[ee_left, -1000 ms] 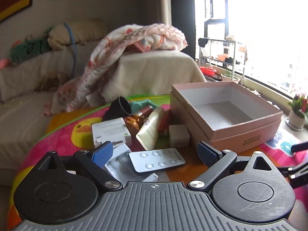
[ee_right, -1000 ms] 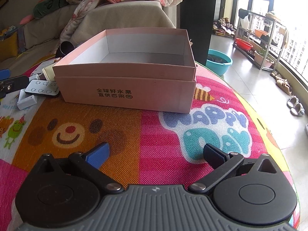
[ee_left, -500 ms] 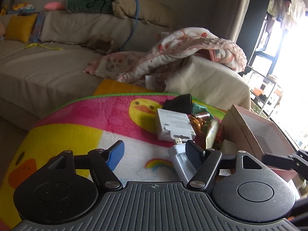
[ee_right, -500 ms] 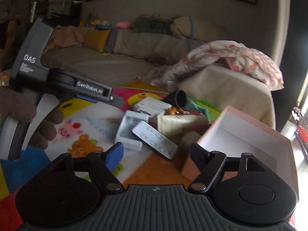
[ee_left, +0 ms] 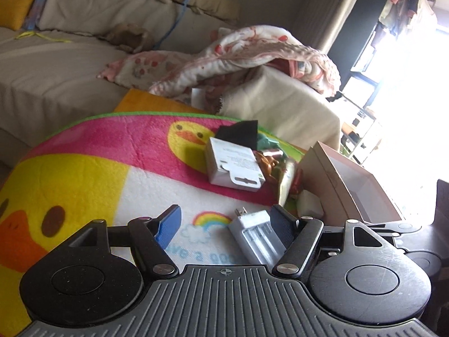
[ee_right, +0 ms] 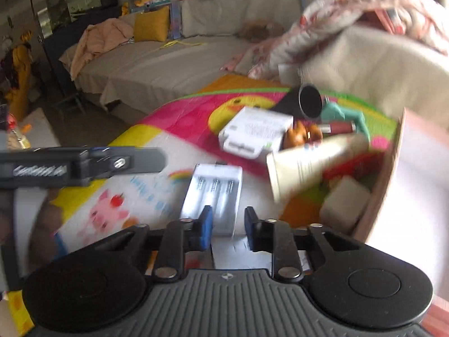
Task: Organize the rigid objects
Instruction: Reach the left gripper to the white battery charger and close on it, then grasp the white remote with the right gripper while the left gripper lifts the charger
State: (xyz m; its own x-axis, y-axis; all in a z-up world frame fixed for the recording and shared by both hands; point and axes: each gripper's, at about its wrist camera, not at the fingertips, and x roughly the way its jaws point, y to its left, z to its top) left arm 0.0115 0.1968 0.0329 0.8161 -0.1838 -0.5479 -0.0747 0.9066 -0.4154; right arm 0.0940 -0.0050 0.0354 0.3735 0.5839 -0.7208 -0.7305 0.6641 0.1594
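Moved: both grippers swung from the pink box (ee_left: 362, 193) toward the clutter.
Right gripper (ee_right: 226, 231): fingers clamped on the white remote (ee_right: 224, 250).
Left gripper (ee_left: 224, 224): fingers apart, battery charger (ee_left: 258, 238) between, on the desk (ee_left: 84, 174).

Surface I am working over: a round table under a bright cartoon blanket (ee_left: 92, 174) printed with ducks, a rainbow and pigs.

Lying on it, as I see from the left wrist view:
- white battery charger (ee_left: 256, 238), at 6 o'clock on the rainbow patch;
- white carton (ee_left: 234, 170), at 12 o'clock from the charger;
- black cone-shaped nozzle (ee_right: 304, 102), at 12 o'clock beyond the carton;
- cream tube (ee_right: 306, 164), at 2 o'clock;
- small beige block (ee_right: 345, 198), just beside the box wall;
- open pink box (ee_left: 350, 188), at 3 o'clock.
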